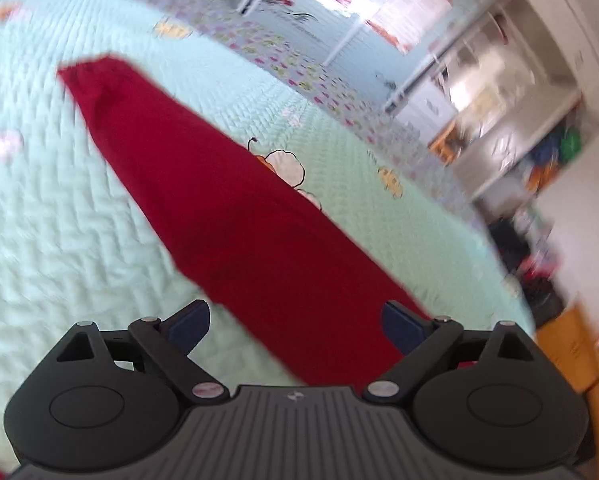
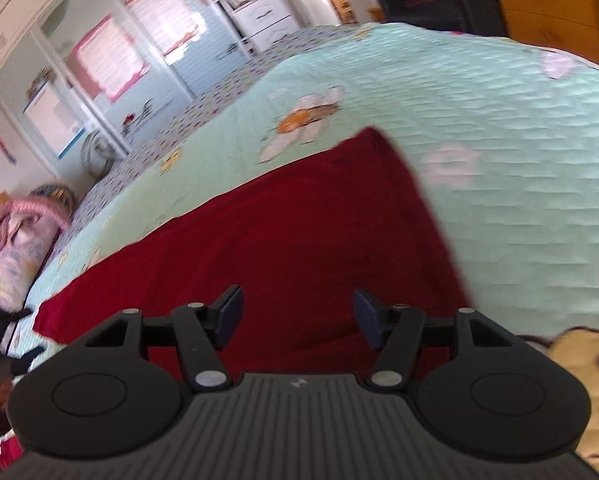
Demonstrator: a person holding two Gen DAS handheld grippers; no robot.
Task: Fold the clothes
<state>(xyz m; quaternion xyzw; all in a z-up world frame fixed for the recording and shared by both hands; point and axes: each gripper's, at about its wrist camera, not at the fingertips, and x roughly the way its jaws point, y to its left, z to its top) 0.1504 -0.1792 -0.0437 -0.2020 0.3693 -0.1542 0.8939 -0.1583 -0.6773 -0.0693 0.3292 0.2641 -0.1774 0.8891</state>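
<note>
Red garment (image 1: 235,216) spread mid-frame on quilt (image 1: 59,208); left gripper (image 1: 295,326), right gripper (image 2: 297,318) both agape, empty; between folds, next needing an edge grasped.

Both my claws are angled downward right now. Left claw (image 1: 295,326) is spread really wide, right claw (image 2: 298,318) is parted less, nothing gripped in either.
</note>
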